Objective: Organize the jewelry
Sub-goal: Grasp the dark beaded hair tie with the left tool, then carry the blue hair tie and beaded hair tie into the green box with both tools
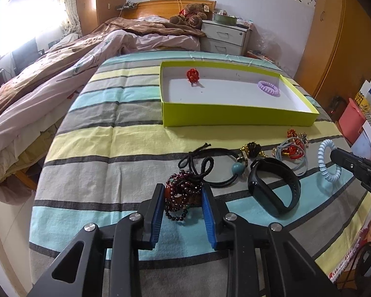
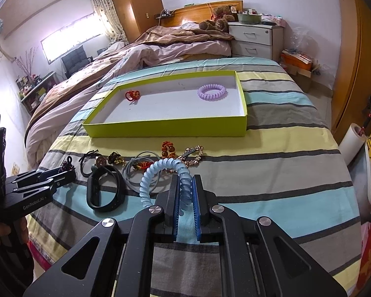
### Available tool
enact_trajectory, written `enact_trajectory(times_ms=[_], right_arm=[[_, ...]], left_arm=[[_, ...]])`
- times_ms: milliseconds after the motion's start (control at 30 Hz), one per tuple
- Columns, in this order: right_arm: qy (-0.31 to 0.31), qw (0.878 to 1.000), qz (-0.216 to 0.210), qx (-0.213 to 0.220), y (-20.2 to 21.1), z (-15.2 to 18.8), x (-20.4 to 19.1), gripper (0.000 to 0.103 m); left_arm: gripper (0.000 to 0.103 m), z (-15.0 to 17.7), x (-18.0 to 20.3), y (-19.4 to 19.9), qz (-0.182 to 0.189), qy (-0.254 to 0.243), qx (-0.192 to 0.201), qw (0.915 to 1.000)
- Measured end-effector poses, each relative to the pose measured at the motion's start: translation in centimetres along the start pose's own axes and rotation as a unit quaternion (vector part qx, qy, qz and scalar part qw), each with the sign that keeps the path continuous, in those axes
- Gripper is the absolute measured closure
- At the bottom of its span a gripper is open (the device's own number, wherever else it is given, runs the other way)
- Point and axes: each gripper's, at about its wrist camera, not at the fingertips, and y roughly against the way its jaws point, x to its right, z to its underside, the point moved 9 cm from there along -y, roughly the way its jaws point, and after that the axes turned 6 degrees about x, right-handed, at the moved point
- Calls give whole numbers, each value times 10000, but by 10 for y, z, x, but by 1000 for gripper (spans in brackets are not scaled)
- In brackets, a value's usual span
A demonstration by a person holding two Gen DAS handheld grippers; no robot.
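Observation:
A yellow-green box (image 1: 235, 116) (image 2: 165, 128) lies on the striped bed and holds a red knot ornament (image 1: 193, 76) (image 2: 133, 95) and a purple coil hair tie (image 1: 268, 87) (image 2: 212, 92). My left gripper (image 1: 183, 193) is shut on a dark red bead bracelet (image 1: 183, 193). My right gripper (image 2: 185, 185) is shut on a light blue coil hair tie (image 2: 160, 173) (image 1: 330, 165). Between them on the bed lie a black wristband (image 1: 274, 188) (image 2: 104, 190), black hair ties (image 1: 210, 165), a grey hair tie (image 2: 136, 170) and gold and red trinkets (image 2: 170, 148).
A rumpled pink and brown duvet (image 1: 61, 79) covers the bed's left side. A white nightstand (image 1: 225, 37) and a teddy bear (image 1: 190, 14) stand at the head. Boxes and a pink bin (image 1: 353, 118) stand off the right edge.

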Motion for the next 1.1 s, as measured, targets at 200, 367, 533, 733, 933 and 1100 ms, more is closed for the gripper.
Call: enact_trajectory(times_ms=[200, 367, 533, 733, 933, 1100], right_arm=[[18, 10000, -7, 53, 2, -6, -2, 93], [43, 9999, -26, 118, 3, -19, -3, 93], [137, 9997, -46, 179, -1, -38, -4, 93], [269, 9994, -21, 236, -14, -68, -6, 93], [371, 9992, 11, 140, -39, -92, -5, 93], [453, 9990, -3, 55, -59, -110, -4, 93]], left_arm=[[74, -12, 2, 14, 10, -36, 184, 9998], [74, -28, 5, 19, 53, -52, 293, 9995], [74, -50, 10, 20, 129, -115, 422, 9990], [74, -74, 19, 9, 256, -154, 453, 9985], [74, -94, 22, -11, 308, -153, 388, 9987], [74, -107, 23, -28, 307, -183, 324, 9988]])
